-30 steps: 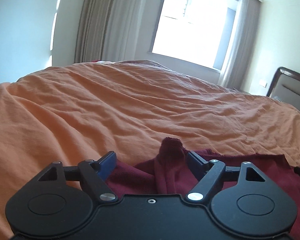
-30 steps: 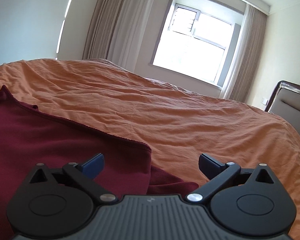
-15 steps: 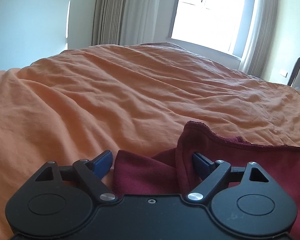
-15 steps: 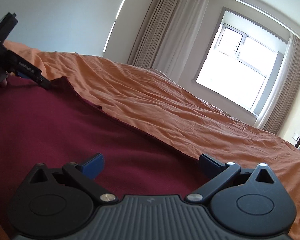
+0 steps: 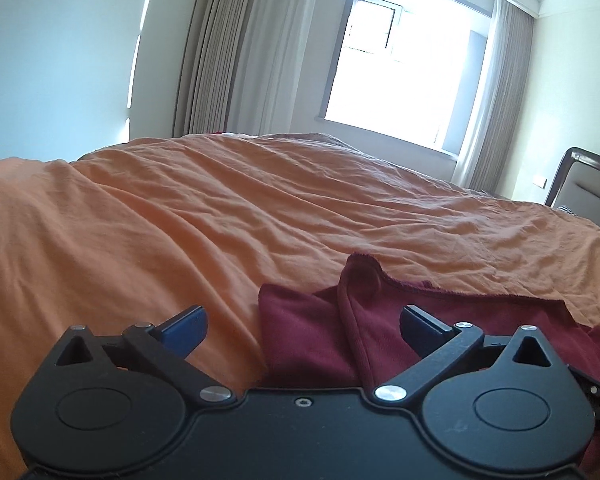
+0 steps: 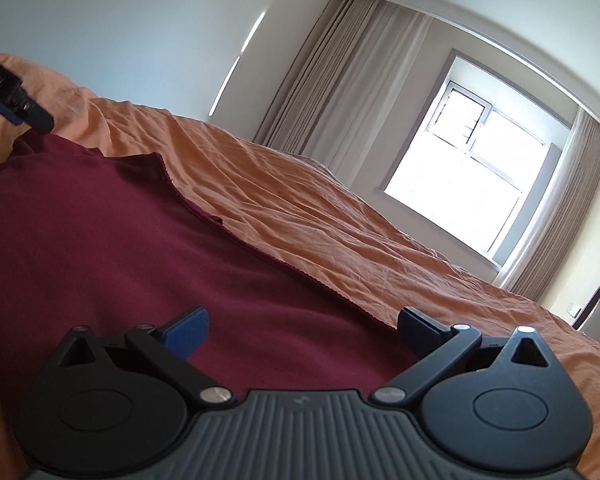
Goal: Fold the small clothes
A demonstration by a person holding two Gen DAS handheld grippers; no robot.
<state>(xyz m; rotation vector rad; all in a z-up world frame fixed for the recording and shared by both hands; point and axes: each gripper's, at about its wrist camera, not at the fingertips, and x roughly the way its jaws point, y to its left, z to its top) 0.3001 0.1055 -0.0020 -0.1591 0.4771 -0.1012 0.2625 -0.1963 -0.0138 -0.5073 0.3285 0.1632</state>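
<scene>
On the orange bedspread (image 5: 188, 216) the left gripper (image 5: 302, 326) is opening wide, a rumpled corner of the maroon garment (image 5: 324, 328) loose between its jaws — the right gripper (image 6: 302, 328) gapes wide over the flat cloth, gripping nothing.

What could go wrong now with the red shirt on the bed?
1. The left gripper is opening over a bunched, raised corner of the dark red garment; let go like that, the corner might flop into a crooked fold.
2. The orange bedspread is soft and wrinkled, so creases may press into the garment.
3. The right gripper stands open above flat cloth; a careless pinch could drag the smooth part.
</scene>
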